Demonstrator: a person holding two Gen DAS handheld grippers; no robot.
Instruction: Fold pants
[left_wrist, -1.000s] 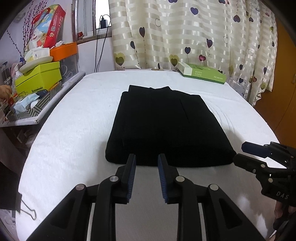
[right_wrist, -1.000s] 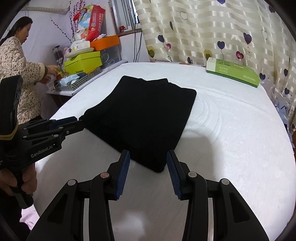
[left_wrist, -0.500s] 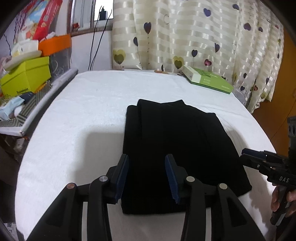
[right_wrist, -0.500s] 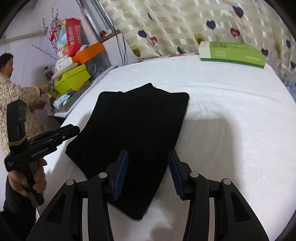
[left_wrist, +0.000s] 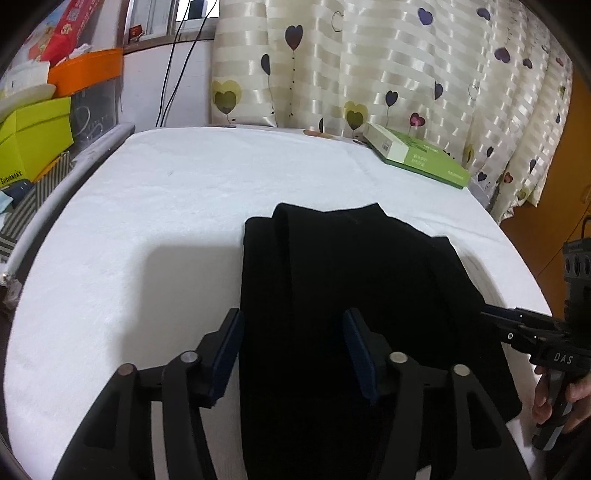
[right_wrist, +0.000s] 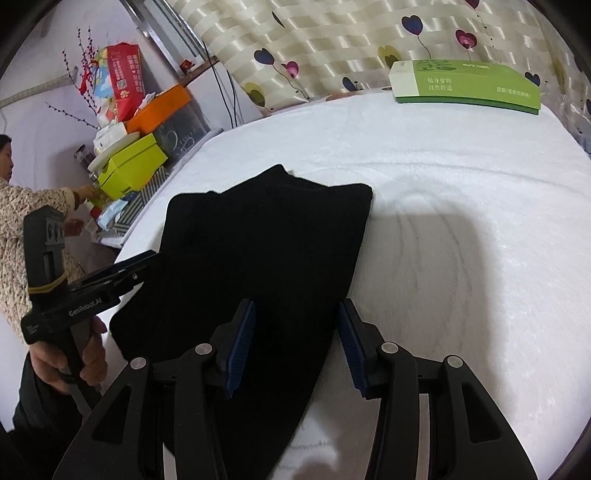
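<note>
The white plush-covered tabletop (left_wrist: 155, 221) carries the black folded pants (left_wrist: 351, 280), which lie flat near its front edge as a thick rectangular stack, one end toward the heart-print striped curtain (left_wrist: 369, 74). A flat green cardboard box (right_wrist: 465, 83) rests well behind them, out of reach of any fold.

The left tool (left_wrist: 291, 354) hangs over the near left corner of the stack with its jaws spread and nothing between them. The right tool (right_wrist: 295, 341) straddles the near right edge, likewise wide apart and empty.

The main risk, as I judge it, is pinching only the top layer. The stack would then peel open. Uneven lifting by the two tools could also skew the edges or drag the cloth off the front.
</note>
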